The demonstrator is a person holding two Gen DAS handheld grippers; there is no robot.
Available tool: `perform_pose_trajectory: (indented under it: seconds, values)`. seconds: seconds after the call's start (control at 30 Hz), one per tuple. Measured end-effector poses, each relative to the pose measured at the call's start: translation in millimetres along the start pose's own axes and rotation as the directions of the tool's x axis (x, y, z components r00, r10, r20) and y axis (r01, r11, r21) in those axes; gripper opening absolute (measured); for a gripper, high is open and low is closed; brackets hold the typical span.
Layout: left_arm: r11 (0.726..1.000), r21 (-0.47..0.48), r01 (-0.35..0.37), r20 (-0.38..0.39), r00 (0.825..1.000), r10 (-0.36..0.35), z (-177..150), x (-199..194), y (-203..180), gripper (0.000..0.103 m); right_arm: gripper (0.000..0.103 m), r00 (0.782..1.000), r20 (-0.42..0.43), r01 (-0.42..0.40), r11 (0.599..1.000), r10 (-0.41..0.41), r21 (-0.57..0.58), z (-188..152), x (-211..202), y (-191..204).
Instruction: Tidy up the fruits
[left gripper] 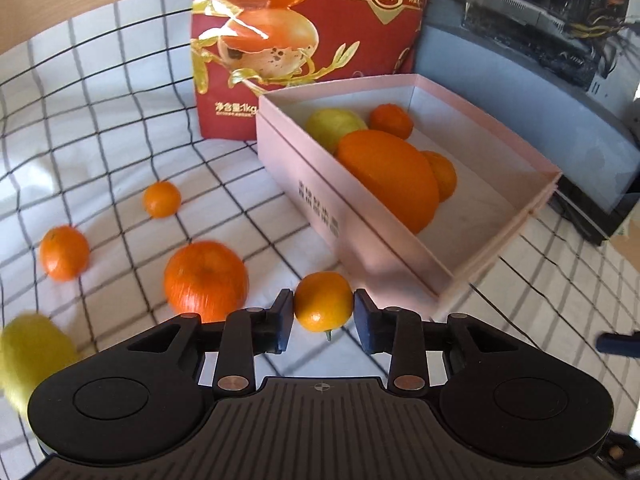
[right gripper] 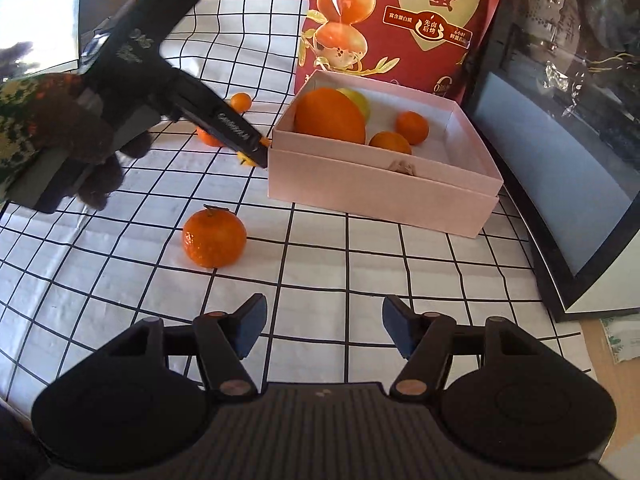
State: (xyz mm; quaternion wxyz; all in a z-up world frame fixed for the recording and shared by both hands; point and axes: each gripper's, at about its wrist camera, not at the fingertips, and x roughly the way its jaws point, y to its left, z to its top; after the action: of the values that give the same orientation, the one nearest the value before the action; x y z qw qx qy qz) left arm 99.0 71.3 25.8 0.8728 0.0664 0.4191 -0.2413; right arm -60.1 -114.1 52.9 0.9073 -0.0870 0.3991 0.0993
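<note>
Clamping a small mandarin [left gripper: 323,307] between its pads, the left gripper [left gripper: 323,314] sits just beside the pink box's [left gripper: 304,184] near wall, so the box lies ahead and right. The right gripper [right gripper: 323,330] hangs apart, empty; another mandarin [right gripper: 214,237] lies ahead-left of it. Behind the box, the red bag [left gripper: 304,40] reads "1kg".

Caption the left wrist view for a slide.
Left gripper pinches a small mandarin beside the pink box already holding four fruits.
</note>
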Motion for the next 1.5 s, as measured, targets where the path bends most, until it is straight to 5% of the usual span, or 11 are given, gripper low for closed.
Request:
perform_pose_trajectory:
  seconds: [0.2, 0.4, 0.73, 0.83, 0.9, 1.17, 1.43, 1.5]
  values:
    - [0.993, -0.112, 0.018, 0.004, 1.0, -0.018, -40, -49, -2, 0.037, 0.066, 0.999, 0.009, -0.04, 0.999, 0.04, -0.016, 6, 6, 7]
    - [0.98, -0.19, -0.061, -0.029, 0.998, 0.056, -84, -88, -6, 0.037, 0.068, 0.993, 0.02, -0.118, 0.993, 0.119, -0.031, 15, 13, 22]
    - [0.936, -0.327, -0.13, -0.038, 0.991, 0.125, -120, -108, 9, 0.037, 0.069, 0.976, -0.045, -0.212, 0.977, 0.211, -0.016, 36, 55, 40]
    - [0.937, -0.323, -0.134, -0.041, 0.991, 0.127, -123, -107, 7, 0.037, 0.06, 0.976, -0.033, -0.216, 0.976, 0.215, -0.034, 41, 59, 43]
    - [0.935, -0.33, -0.128, -0.041, 0.992, 0.122, -123, -105, 6, 0.038, 0.045, 0.973, -0.024, -0.232, 0.971, 0.231, -0.049, 43, 60, 45]
    - [0.94, -0.317, -0.123, -0.046, 0.992, 0.114, -115, -98, 3, 0.037, 0.045, 0.966, -0.028, -0.258, 0.942, 0.258, -0.213, 30, 42, 43]
    - [0.916, -0.389, -0.1, -0.026, 0.995, 0.098, -113, -95, 9, 0.037, 0.067, 0.972, -0.035, -0.233, 0.967, 0.231, -0.101, 16, 39, 20]
    - [0.929, -0.357, -0.094, -0.022, 0.995, 0.093, -113, -95, 7, 0.037, 0.075, 0.973, -0.04, -0.23, 0.971, 0.228, -0.064, 15, 40, 16]
